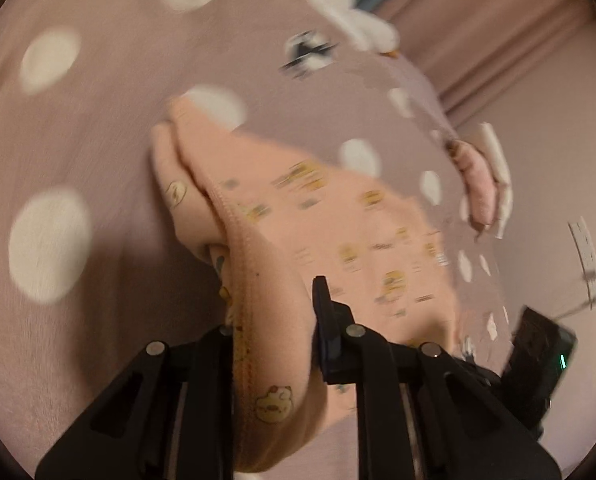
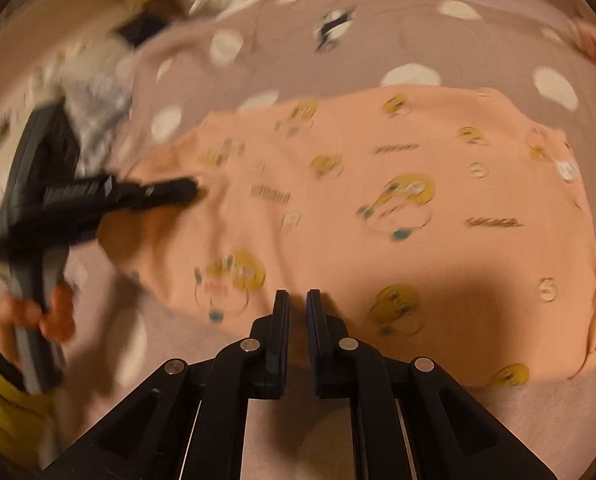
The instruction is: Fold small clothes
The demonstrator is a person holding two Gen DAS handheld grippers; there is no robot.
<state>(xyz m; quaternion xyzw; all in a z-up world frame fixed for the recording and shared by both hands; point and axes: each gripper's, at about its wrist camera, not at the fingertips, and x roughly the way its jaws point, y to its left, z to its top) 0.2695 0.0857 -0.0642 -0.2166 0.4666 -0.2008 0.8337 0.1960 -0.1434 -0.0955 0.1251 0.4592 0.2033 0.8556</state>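
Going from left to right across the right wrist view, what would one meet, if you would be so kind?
Hand on the left gripper's handle → left gripper pinching the garment's edge → peach printed garment → right gripper low over its near edge.

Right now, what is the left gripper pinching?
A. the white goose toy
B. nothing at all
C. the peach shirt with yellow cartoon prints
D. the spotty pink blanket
C: in the left wrist view the peach shirt bunches up between the fingers of the left gripper, and the right wrist view shows the same gripper nipping the shirt's edge.
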